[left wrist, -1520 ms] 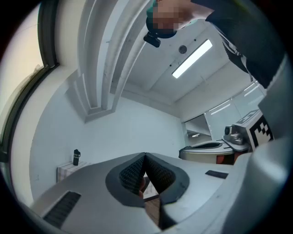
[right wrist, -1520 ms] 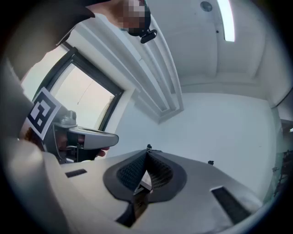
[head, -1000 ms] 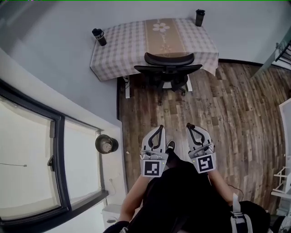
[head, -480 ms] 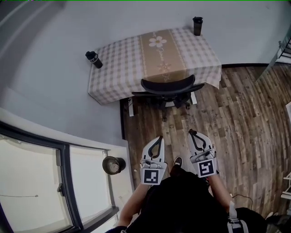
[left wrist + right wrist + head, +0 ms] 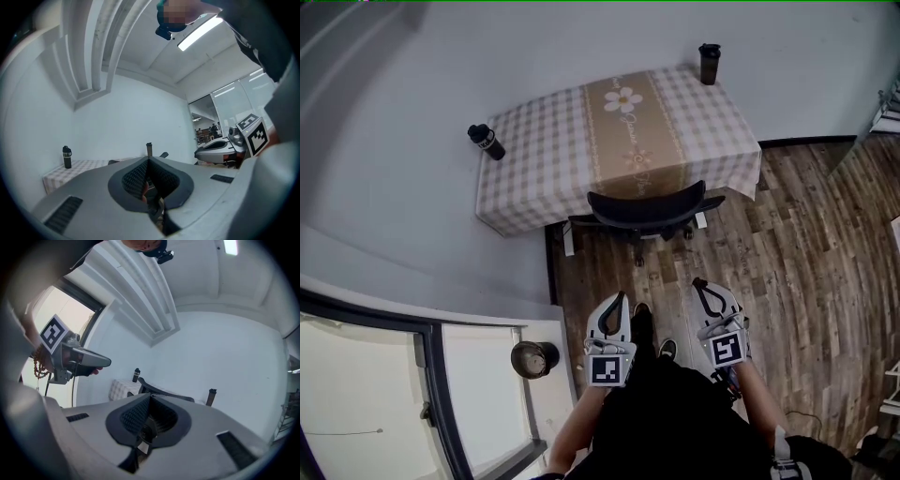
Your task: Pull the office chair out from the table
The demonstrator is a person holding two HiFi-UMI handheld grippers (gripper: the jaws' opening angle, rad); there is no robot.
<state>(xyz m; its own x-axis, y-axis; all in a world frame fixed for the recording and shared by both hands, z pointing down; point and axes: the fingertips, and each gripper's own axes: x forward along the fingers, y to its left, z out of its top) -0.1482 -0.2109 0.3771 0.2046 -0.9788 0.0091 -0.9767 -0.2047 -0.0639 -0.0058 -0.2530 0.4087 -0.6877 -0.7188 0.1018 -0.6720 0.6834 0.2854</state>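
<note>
Black mesh office chair: count 1. It is tucked in at the near long edge of the table, with the seat under the cloth overhang and the curved backrest facing the person. Two armrests show, one at each end of the backrest. The base stands on the wood plank floor.

Table: count 1, set against the white wall. It is covered by a checked cloth with one tan runner down the middle and a daisy print at the runner's far end.

Bottles: count 2, both dark, upright, lids on.
- left bottle: at the table's left corner.
- far bottle: at the far right corner, by the wall.
- Contents of both not visible.

Grippers: count 2, side by side, both pointing toward the chair and well apart from it.
- left gripper: jaws clenched together, nothing between the pads.
- right gripper: jaws likewise pressed together and empty.
- Neither touches the chair.

Shoes: count 2, dark, on the floor between the grippers.

Round dark pot: count 1, on the pale ledge beside the dark-framed window. The inside looks pale; I cannot tell what is in it.
</note>
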